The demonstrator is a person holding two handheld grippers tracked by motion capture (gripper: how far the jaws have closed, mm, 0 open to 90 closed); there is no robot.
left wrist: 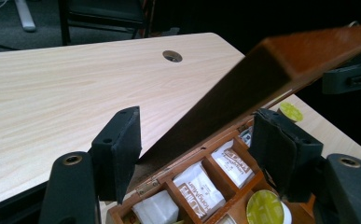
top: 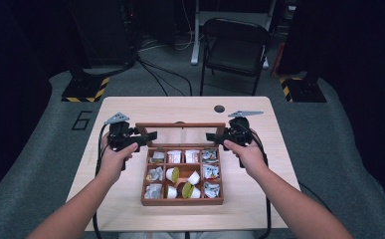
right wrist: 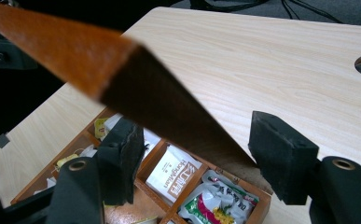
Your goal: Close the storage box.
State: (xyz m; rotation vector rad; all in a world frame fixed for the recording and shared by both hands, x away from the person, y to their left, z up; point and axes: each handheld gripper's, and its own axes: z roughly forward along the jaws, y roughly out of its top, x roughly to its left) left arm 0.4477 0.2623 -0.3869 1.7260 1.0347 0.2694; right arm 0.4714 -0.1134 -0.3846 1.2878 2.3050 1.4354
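High view: set above the person's side, facing forward and down, far enough to take in the whole tabletop [top: 130, 107], the wooden box [top: 182, 172] and its raised lid [top: 180, 127]. Left gripper view: riding on the left hand-held gripper [left wrist: 194, 149], close in, aimed across the lid's end toward the tabletop hole [left wrist: 172, 56]. Right gripper view: mounted on the right hand-held gripper [right wrist: 206, 156], equally near, facing the lid's opposite end. Shared by all three: lid, box compartments, pale tabletop.

Glossy wooden box [top: 182, 200], matt wood table [top: 130, 107]
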